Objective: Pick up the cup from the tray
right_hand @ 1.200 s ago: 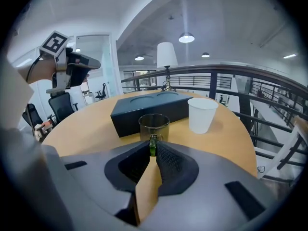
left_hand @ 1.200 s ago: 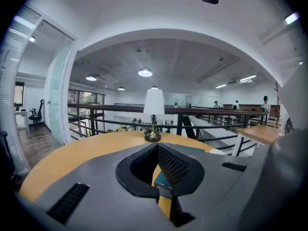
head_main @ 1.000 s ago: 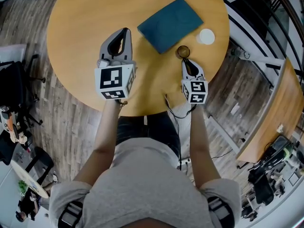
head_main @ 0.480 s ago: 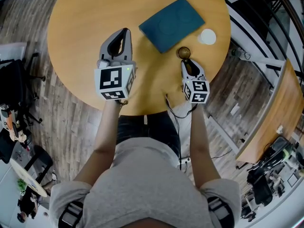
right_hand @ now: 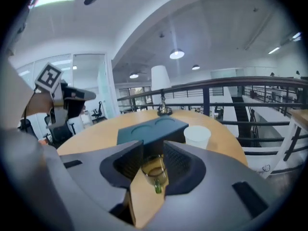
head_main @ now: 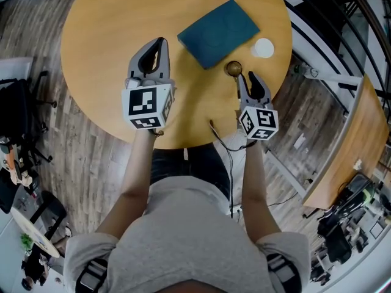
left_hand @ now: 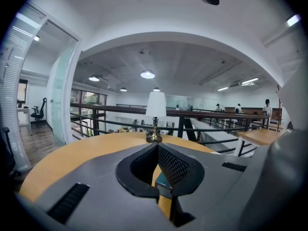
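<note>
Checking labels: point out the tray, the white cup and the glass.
tray (head_main: 217, 32), head view, bare top face.
white cup (head_main: 264, 47), head view, open mouth.
glass (right_hand: 154, 170), right gripper view, its bowl.

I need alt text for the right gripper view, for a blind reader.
A small glass cup stands on the wooden table, seen between the right tongs, whose jaws have just been opening and do not touch it. Behind lie a teal tray and a white cup.
</note>
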Motion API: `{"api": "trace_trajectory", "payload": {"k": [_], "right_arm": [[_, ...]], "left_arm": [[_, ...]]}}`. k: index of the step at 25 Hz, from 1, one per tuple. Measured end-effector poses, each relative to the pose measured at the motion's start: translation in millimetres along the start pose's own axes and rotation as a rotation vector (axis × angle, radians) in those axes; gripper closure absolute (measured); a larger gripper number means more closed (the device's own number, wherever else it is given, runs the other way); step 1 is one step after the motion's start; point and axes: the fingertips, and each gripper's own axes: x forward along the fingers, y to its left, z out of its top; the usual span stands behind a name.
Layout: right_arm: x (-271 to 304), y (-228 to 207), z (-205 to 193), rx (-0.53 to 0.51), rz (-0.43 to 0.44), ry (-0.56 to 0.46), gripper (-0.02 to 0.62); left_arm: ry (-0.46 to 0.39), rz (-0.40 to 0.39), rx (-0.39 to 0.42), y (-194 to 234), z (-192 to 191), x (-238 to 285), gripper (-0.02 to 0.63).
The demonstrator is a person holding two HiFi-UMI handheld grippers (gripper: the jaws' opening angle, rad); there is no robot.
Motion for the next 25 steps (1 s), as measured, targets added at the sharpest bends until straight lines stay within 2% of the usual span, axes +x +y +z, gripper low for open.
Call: {"api": "trace_trajectory", "payload": {"k": [4, 9, 15, 25], "right_arm": [[-5.1, 19.6, 55.0, 0.025, 0.012, -0.141, 0.548], [0.5, 49.1, 97.2, -0.028, 0.014, -0.202, 0.586], [12.0, 69.6, 115.0, 0.022, 0.019, -0.23, 0.588], [12.6, 81.7, 133.4, 0.03, -0.006, -0.263, 0.588]], "left_arm": [[-0.009, 0.001, -0.007, 0.5, 1.4, -3.7, 0.6], [-0.027, 0.003, -0.008, -1.5, 8.2, -7.8, 0.6], [-0.049, 0.01, -0.001, 2.9, 17.1, -14.9, 0.6], [-0.058, 0.012, -0.002, 10.6, 20.1, -24.7, 0.6]]}}
